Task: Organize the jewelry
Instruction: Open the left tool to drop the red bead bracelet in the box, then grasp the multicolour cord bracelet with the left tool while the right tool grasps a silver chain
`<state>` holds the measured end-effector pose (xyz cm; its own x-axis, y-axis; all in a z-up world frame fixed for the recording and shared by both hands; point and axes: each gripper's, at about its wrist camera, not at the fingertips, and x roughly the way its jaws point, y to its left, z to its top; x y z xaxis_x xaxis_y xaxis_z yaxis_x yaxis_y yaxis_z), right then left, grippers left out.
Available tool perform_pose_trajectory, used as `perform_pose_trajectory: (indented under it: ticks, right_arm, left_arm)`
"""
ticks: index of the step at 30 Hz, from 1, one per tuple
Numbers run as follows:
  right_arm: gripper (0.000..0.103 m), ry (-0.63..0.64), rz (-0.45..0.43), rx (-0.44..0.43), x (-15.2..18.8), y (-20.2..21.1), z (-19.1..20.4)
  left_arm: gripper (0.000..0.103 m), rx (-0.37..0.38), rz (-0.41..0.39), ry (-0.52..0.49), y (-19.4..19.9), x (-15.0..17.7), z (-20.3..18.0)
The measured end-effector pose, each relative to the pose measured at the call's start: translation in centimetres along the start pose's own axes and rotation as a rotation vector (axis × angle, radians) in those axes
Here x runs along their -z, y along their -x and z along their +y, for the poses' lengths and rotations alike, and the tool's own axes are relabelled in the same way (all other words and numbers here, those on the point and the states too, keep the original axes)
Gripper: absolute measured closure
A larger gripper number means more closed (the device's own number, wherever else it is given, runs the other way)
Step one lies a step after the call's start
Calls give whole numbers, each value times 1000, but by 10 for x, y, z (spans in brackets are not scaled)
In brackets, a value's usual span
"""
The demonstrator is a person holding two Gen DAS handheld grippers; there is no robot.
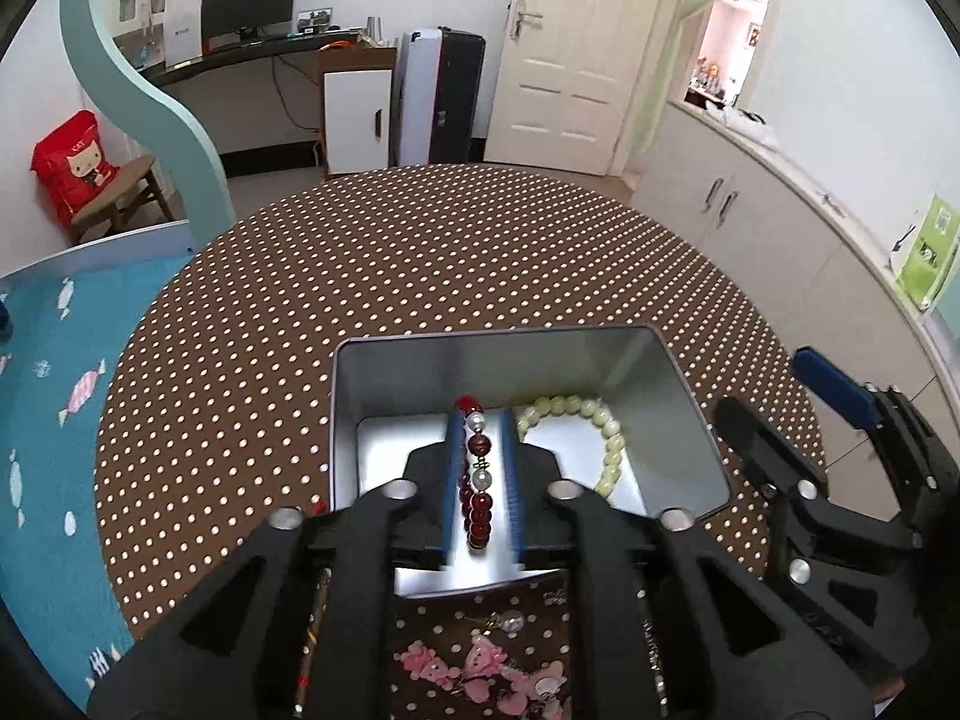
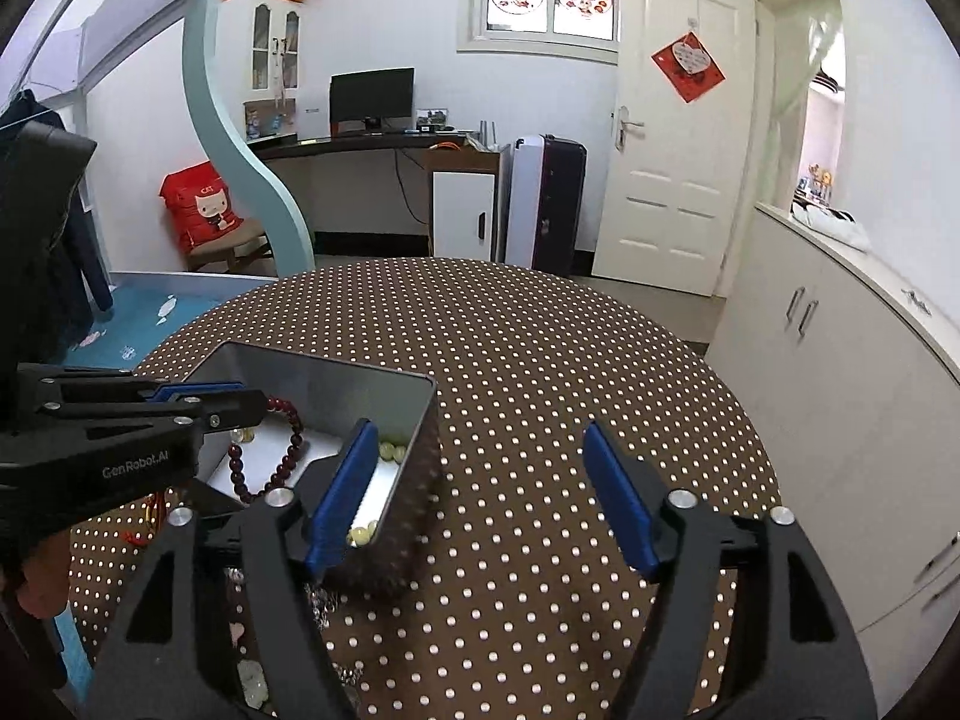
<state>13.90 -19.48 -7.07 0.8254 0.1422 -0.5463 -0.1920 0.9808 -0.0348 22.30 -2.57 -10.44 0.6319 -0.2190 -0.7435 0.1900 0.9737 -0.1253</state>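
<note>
While our left gripper [image 1: 480, 456] pinches the red bracelet [image 1: 477, 495] over the tin [image 1: 372, 408], where the pale bracelet [image 1: 600, 444] already lies, our right gripper [image 2: 480, 498] gapes empty; pink charms [image 1: 480, 669] remain outside.

A round table w/ a brown, white-dotted cloth [image 2: 540, 360] fills the foreground of a bedroom-cum-office, a white panelled door [image 2: 666, 180] w/ a red heart poster [image 2: 689, 66] behind it. At rear, a dark monitor [image 2: 372, 97] sits on a black desk [image 2: 360, 144], w/ a white cabinet [image 2: 463, 215] under it & a suitcase [image 2: 561, 204] just beside. At left, a red cat-print bag [image 2: 201, 204] rests on a wooden chair [image 2: 237, 246]; white cupboards [image 2: 840, 360] line the right wall.
</note>
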Motion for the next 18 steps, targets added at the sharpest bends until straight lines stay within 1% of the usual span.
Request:
perform_pose_trajectory:
  ticks: [3,5,8,14,18]
  right_arm:
    - [27,-7,-2,10,4,6,-1]
    - [26,-13,-5,10,5,11,-1]
    - [23,-13,-11,16,6,17,1]
    - [19,-7,-23,31,13,30,3]
    - [15,-7,-26,31,16,37,4]
  left_arm:
    - [64,4,-13,2,9,3,3]
    - [60,8,-24,-6,15,7,2]
    - [59,1,-30,-9,24,13,2]
    - [48,-14,-72,0,53,29,7]
    - [47,-38,-85,14,68,44,14]
